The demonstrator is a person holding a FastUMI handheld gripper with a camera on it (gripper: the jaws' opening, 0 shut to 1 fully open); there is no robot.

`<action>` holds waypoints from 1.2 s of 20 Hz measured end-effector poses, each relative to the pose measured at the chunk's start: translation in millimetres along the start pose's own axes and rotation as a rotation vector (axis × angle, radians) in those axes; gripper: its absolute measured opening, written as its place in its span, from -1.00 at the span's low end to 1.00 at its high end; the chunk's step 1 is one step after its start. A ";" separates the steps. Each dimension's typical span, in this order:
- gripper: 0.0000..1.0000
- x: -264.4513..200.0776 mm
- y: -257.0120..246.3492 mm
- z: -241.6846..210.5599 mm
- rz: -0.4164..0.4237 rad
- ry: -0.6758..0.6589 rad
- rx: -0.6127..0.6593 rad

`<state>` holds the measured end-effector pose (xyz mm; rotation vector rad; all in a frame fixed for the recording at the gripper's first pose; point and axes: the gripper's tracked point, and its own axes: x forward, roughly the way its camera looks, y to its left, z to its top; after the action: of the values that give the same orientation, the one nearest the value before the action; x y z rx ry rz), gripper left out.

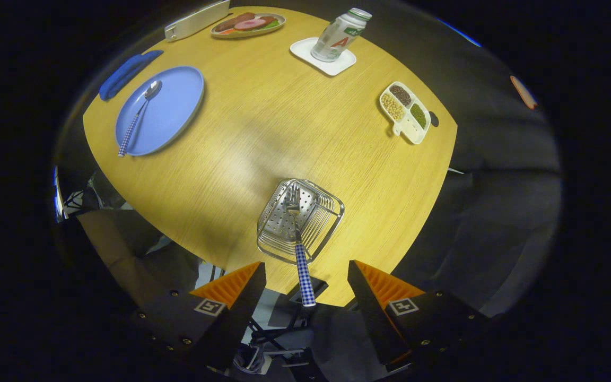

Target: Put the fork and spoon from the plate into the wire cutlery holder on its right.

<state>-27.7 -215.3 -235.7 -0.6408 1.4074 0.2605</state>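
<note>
The wire cutlery holder (299, 220) stands on the round wooden table (284, 127), just ahead of my fingers. A fork (300, 249) with a blue-and-white checked handle stands in it, tines down, its handle poking up between my fingers without touching either. My gripper (305, 278) is open and holds nothing. Far beyond and to the left lies the blue plate (170, 114) with the spoon (138, 116) on it, its checked handle reaching over the plate's near rim.
A white divided dish of beans (405, 111) sits to the right. At the far side stand a bottle (340, 34) on a white coaster (324, 55), a plate of food (248, 24), a blue cloth (128, 73) and a white case (197, 20).
</note>
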 end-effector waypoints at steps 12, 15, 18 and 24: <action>0.91 -49.1 42.7 19.9 0.033 -0.246 0.194; 0.91 -62.5 51.0 45.9 0.017 -0.370 0.220; 0.91 -73.6 64.5 60.8 0.028 -0.428 0.247; 0.91 -85.5 105.4 100.6 0.056 -0.499 0.221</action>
<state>-14.7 -57.2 -177.5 -0.3231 0.9558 0.2818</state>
